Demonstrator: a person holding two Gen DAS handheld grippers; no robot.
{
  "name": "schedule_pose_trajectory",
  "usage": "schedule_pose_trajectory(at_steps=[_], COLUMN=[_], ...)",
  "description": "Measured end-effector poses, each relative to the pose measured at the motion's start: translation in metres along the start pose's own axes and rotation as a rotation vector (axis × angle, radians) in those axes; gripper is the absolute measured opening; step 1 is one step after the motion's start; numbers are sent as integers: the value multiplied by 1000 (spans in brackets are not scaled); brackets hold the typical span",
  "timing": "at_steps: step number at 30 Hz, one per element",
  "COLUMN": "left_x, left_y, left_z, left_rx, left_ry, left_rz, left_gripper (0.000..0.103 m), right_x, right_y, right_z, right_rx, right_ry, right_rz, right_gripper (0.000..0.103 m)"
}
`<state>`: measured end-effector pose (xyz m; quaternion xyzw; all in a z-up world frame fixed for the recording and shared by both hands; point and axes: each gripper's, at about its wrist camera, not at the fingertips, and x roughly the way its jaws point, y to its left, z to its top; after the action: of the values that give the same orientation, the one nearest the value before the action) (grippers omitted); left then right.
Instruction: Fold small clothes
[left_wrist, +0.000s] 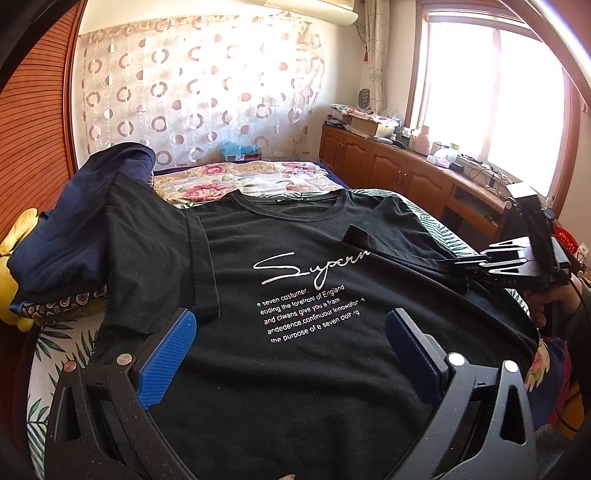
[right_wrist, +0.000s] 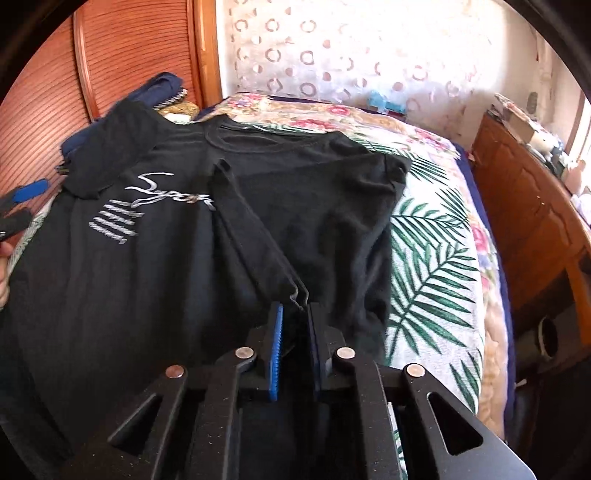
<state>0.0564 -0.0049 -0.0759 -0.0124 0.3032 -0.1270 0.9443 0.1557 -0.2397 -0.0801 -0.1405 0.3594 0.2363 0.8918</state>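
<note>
Lying face-up across the bed (right_wrist: 436, 236), collar toward the far end, the black T-shirt (left_wrist: 295, 354) is showing white lettering on its chest, and its right sleeve is already lying folded inward over the print. The right gripper (right_wrist: 295, 314) is sitting at the shirt's right side with its blue pads drawn close together, pinching a raised ridge of the black fabric. The left gripper (left_wrist: 288, 332) is hanging above the near chest with its fingers spread wide, holding nothing. The cloth is looking light, soft and limp, so it is likely to sag and crease wherever it is lifted; pinching at hems, seams or the sleeve edge is probably giving the surest hold. Navy clothing (left_wrist: 74, 221) is lying heaped at the far left.
</note>
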Motion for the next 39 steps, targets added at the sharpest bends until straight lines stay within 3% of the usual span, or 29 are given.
schedule_pose_trajectory(at_steps=[4,16,20,23,26,34,39], left_x=[0,-2,-4,-5,-8,-11,-11], left_y=[0,3,6,11,22,50,63], left_z=[0,2,3,6,11,13,11], left_rx=[-1,-9,-8,-11,-24,-62,-74], left_ry=[2,-8,-13,-19,-28,-33,-31], left_rz=[-3,4,10,20,40,85,106], left_gripper=[103,103,103,103,103,103,103], right_x=[-14,-23,-32,-35,-24,45,70], right_y=[4,22,16,9,2,-23,0], right_z=[-6,-29,-21,-8,9,55,62], right_rx=[2,-40,-27,-19,-13,71,2], right_ry=[-38,-29,-71,-110,-118,-69,4], right_rz=[56,134,182,169,134,44,57], right_gripper=[12,13,21,26,34,34,34])
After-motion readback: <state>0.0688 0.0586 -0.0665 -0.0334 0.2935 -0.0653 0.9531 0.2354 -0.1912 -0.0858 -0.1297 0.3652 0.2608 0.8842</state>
